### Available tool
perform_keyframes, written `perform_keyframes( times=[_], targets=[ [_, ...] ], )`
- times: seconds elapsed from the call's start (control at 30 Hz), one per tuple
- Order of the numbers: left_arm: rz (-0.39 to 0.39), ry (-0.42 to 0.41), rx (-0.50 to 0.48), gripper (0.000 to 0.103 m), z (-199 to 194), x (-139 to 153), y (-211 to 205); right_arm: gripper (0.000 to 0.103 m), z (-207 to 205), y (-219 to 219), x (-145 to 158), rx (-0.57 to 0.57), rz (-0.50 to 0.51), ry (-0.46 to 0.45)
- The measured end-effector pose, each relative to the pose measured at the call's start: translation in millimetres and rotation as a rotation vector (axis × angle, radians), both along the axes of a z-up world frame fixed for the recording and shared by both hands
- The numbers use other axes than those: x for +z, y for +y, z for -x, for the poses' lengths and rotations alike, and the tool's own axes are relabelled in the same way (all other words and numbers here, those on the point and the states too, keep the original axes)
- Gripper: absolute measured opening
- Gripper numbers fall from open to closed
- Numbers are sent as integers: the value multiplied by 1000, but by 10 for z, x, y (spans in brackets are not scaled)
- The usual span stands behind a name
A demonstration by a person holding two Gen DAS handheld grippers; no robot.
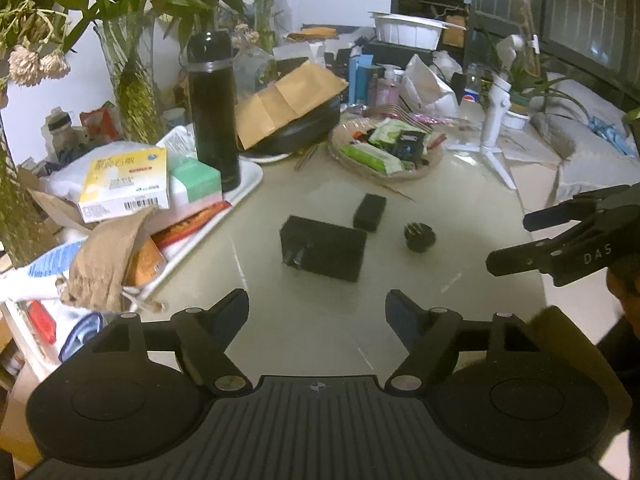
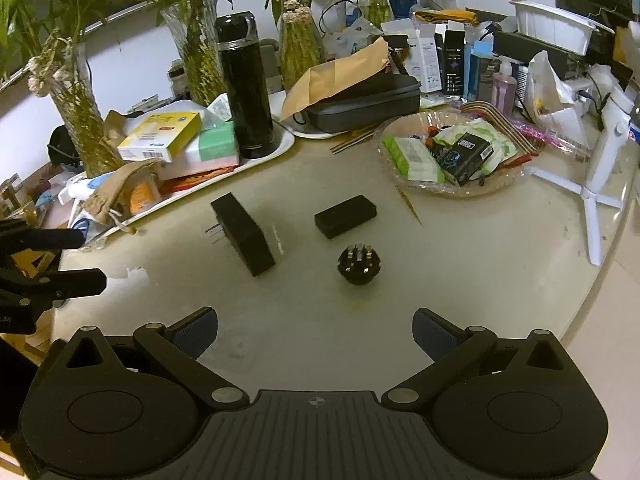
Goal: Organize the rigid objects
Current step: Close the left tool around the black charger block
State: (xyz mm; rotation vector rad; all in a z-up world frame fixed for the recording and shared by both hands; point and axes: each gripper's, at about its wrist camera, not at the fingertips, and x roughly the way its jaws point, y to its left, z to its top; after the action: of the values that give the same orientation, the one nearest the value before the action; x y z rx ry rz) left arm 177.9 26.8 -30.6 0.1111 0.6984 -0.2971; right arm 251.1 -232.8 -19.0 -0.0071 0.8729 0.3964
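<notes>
Three black items lie apart on the pale tabletop: a flat power adapter (image 1: 324, 252) (image 2: 243, 234) with metal prongs, a small rectangular block (image 1: 370, 212) (image 2: 345, 216), and a round plug adapter (image 1: 418, 237) (image 2: 359, 266) with its pins up. My left gripper (image 1: 318, 312) (image 2: 86, 260) stands open just short of the power adapter, with nothing between its fingers. My right gripper (image 2: 316, 326) (image 1: 514, 240) is open too, hanging short of the round plug and touching nothing.
A white tray (image 1: 248, 184) on the left carries medicine boxes (image 1: 124, 184), a black thermos (image 1: 214, 112) and a cloth pouch (image 1: 104, 264). Behind are a woven basket of packets (image 2: 448, 152), a black case under a brown envelope (image 2: 360, 100), glass vases and a white tripod handle (image 2: 600, 168). The table's rounded edge runs down the right.
</notes>
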Motion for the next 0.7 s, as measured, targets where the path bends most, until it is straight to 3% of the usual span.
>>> perform_keyframes(
  times=[0.4,0.7],
  targets=[
    [-13,-23,-7,79,-471,-252,11,103,-335,-101,-86,-59,-23,25],
    [-15,-45,-105,93,-773,-374,-62,103,-441,-183,-148,-107,-21,57]
  ],
)
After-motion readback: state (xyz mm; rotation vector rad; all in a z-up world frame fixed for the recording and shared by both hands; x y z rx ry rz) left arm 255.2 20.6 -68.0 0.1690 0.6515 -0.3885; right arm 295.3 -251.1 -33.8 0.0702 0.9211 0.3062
